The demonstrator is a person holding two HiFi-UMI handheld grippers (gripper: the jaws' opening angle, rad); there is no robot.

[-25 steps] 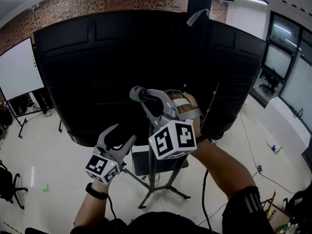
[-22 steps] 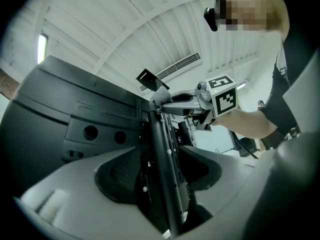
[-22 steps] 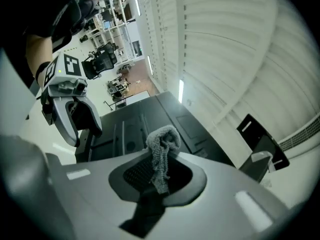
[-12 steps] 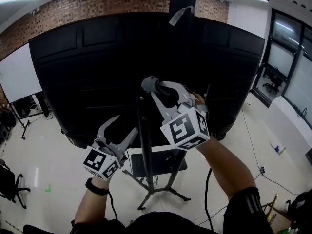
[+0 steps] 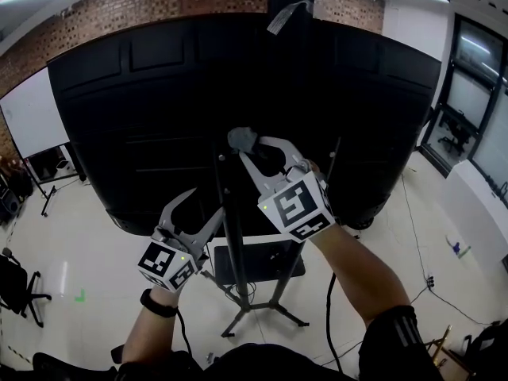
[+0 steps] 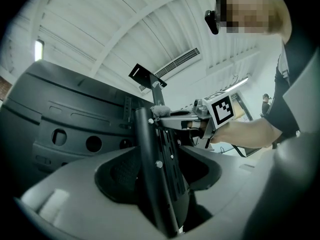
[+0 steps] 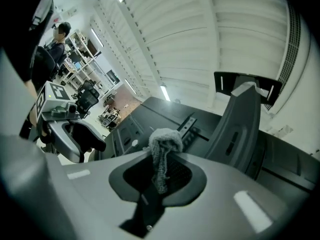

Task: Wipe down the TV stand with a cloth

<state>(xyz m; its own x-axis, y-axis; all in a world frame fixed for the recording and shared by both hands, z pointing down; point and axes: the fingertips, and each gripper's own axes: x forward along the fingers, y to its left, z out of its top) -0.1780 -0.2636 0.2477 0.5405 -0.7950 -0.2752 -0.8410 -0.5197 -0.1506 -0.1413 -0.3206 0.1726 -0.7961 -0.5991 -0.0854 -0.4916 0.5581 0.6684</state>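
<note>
The TV stand is a black pole [image 5: 231, 228] on tripod legs [image 5: 255, 312] behind the big black back of the TV [image 5: 151, 109]. My right gripper [image 5: 246, 144] is shut on a small grey cloth [image 5: 241, 139], held against the upper part of the pole. The right gripper view shows the cloth [image 7: 162, 151] hanging from the shut jaws. My left gripper [image 5: 203, 206] stands open lower down, just left of the pole. In the left gripper view the pole [image 6: 150, 164] runs up between its jaws, with the cloth [image 6: 159, 111] at the pole's top.
A whiteboard [image 5: 32, 117] stands at the left, with an office chair [image 5: 16, 288] below it. A dark flat box [image 5: 258, 259] sits among the tripod legs. Cables [image 5: 413, 244] trail over the white floor. Glass walls [image 5: 476, 62] close off the right.
My right gripper has carried the cloth to the right and slightly upward, onto the pole. The left gripper has hardly moved and stays open.
</note>
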